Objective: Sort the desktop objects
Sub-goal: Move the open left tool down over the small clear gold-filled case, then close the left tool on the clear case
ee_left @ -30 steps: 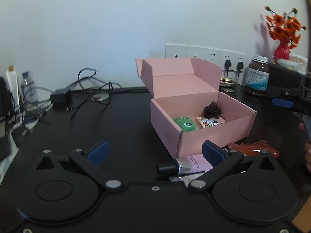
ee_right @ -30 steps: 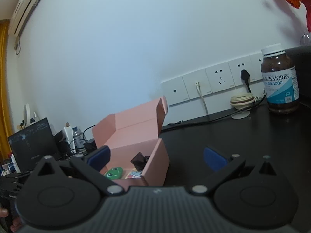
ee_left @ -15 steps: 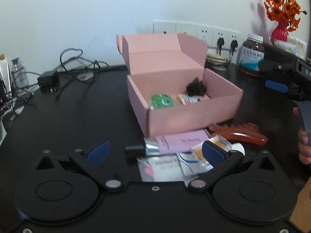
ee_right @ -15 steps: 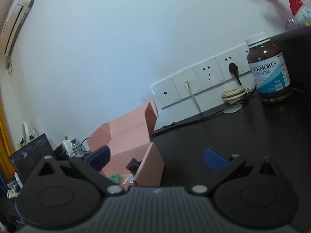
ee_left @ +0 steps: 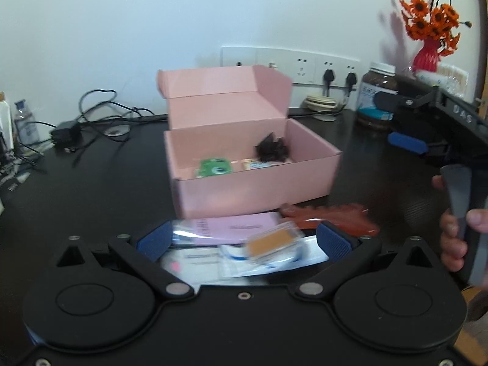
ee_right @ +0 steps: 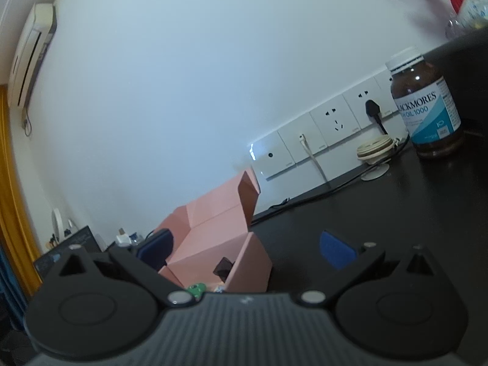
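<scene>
A: Fingers of the left gripper (ee_left: 242, 241) are standing wide apart, hovering low over a small heap on the black desk (ee_left: 91, 189), with nothing pinched between them

B: What is lying in that heap?

A: A pink tube (ee_left: 235, 228), a clear case with an orange insert (ee_left: 273, 242) and flat plastic sachets (ee_left: 213, 259), all blurred. An orange comb (ee_left: 332, 216) is lying just to their right, against the front of the pink box (ee_left: 259, 189)

B: And the box?

A: It is sitting open with its lid tilted back; a green toy (ee_left: 215, 167), a small printed packet (ee_left: 253, 164) and a black clip (ee_left: 271, 149) are resting inside

B: Where is the other tool?

A: The right gripper (ee_right: 245, 251) is being held off to the right, tilted, its fingers spread and holding nothing; a hand (ee_left: 454, 231) is wrapping its grey handle

B: The room?

A: White wall, a row of sockets (ee_left: 292, 65), a brown supplement bottle (ee_right: 427, 106), orange flowers in a red vase (ee_left: 427, 52), and cables (ee_left: 100, 113) trailing on the left
</scene>
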A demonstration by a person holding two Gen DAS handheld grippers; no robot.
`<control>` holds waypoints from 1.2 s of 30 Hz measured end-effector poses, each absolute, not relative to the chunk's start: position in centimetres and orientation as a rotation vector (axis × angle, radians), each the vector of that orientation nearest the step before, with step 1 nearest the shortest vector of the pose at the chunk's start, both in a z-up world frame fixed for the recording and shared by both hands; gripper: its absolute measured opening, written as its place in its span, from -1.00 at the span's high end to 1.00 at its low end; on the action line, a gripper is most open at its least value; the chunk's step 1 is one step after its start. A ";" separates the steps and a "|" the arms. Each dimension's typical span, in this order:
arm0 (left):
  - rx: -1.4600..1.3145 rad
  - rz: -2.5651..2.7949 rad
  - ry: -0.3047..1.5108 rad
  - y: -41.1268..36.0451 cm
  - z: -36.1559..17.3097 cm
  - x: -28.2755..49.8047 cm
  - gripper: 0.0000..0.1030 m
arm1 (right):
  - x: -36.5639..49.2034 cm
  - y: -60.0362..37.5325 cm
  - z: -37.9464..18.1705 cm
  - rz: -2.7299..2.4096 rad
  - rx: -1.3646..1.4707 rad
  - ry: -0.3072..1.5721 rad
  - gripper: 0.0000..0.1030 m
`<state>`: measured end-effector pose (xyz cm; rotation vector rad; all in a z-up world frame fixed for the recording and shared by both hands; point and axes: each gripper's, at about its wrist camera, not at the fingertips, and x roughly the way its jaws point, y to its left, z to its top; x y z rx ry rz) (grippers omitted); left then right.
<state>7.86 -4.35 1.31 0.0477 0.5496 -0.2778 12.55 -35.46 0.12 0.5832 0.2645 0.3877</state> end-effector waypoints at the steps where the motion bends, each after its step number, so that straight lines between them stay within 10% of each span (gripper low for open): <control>1: 0.033 -0.284 0.556 -4.7 1.2 8.0 -0.98 | 12.6 -35.6 0.1 0.389 0.594 0.265 -0.99; 36: -0.075 -0.282 0.678 -6.9 -0.1 10.2 -0.68 | 12.5 -36.0 -0.4 0.422 0.657 0.259 -0.99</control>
